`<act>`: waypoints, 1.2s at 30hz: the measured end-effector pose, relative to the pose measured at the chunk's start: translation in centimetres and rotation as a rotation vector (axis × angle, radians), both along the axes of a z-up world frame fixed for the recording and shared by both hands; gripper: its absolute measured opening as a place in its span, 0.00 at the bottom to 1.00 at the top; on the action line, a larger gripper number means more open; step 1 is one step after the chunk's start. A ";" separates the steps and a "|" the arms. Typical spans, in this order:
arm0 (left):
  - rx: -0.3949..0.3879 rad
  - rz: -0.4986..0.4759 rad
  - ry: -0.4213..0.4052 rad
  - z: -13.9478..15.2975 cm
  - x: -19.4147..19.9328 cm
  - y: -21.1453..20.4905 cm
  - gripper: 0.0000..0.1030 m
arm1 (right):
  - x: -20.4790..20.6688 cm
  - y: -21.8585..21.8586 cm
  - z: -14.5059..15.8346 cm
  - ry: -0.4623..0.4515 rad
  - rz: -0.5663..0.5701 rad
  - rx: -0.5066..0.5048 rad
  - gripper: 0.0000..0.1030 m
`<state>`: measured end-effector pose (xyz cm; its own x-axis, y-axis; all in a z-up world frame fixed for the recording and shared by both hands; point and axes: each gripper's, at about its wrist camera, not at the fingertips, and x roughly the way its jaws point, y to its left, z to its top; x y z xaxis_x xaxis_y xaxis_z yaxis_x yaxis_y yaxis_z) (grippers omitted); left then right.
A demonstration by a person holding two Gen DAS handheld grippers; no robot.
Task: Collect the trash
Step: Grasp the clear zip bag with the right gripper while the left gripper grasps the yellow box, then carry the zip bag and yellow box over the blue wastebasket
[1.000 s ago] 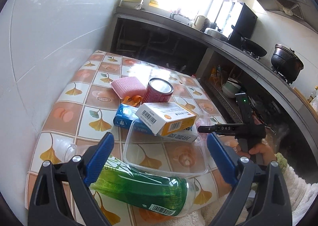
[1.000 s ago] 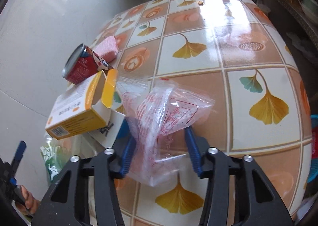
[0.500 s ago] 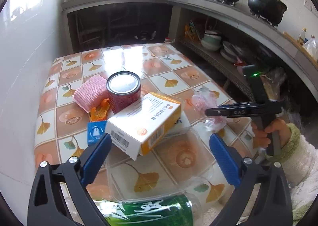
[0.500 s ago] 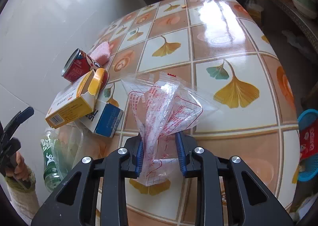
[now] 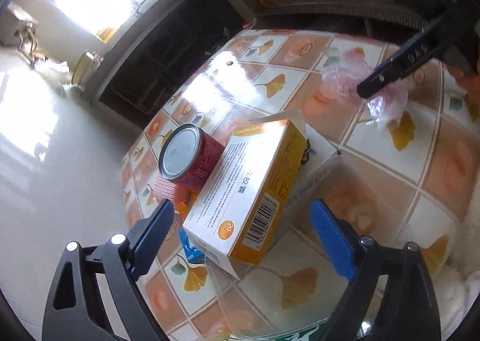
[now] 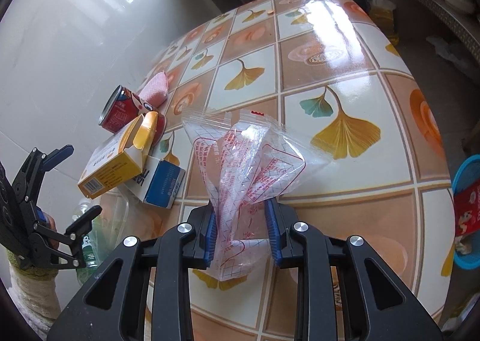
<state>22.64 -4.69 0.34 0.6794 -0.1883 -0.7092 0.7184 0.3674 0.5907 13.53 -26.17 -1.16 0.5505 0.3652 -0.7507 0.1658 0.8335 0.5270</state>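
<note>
Crinkled clear plastic printed in red — a wrapper [image 6: 246, 173] — is pinched between the closed jaws of the right gripper [image 6: 242, 228], held up over the near edge of the table [image 6: 345, 50]. Its grip takes only the lower part of the film, so most of the bag fans out loose above the pads. That is the likely failure: thin, slippery film could slide out on a quick swing, or the free end could snag on something.

The left gripper [image 5: 240, 233] is spread wide and holds nothing; it straddles the yellow-and-white carton [image 5: 249, 191] without touching it. That carton leans on other items, so a clumsy closing could topple it or push the red can [image 5: 192, 155] toward the wall-side edge.

Counted on the table: one can, one yellow carton, one blue-and-white box [image 6: 163, 186], one pink cloth [image 6: 154, 87], one clear plastic tub [image 5: 345, 221], one green bottle [image 6: 87, 239] at the near edge, one orange scrap [image 5: 183, 206] — too hidden to identify. One blue basket [image 6: 465, 215] sits off the right edge, already holding a red packet.
</note>
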 end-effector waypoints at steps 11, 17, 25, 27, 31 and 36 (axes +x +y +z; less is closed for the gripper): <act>0.220 -0.043 -0.101 -3.5 0.4 -1.0 0.55 | 0.0 0.0 -0.1 -0.003 -0.003 0.008 0.26; 0.232 -0.054 -0.129 -3.1 -0.2 -1.1 0.44 | 0.1 -0.1 -0.1 -0.005 -0.009 0.016 0.26; 0.310 -0.141 -0.221 -3.0 -3.4 -1.1 0.35 | 0.1 0.1 0.0 0.000 -0.016 0.009 0.26; 0.323 -0.145 -0.233 -2.8 -3.8 -0.9 0.34 | 0.1 0.2 0.0 0.000 -0.016 0.009 0.26; 0.309 -0.135 -0.221 -1.7 -4.3 -0.5 0.32 | 0.0 0.1 0.0 -0.002 -0.018 0.017 0.25; 0.251 -0.139 -0.201 0.3 -5.4 -0.2 0.31 | -0.4 -0.1 0.1 -0.012 -0.028 0.041 0.24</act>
<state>17.28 -4.92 0.60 0.7905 -0.1255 -0.5994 0.6112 0.0993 0.7852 13.08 -26.31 -1.03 0.5700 0.3800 -0.7285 0.1824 0.8060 0.5631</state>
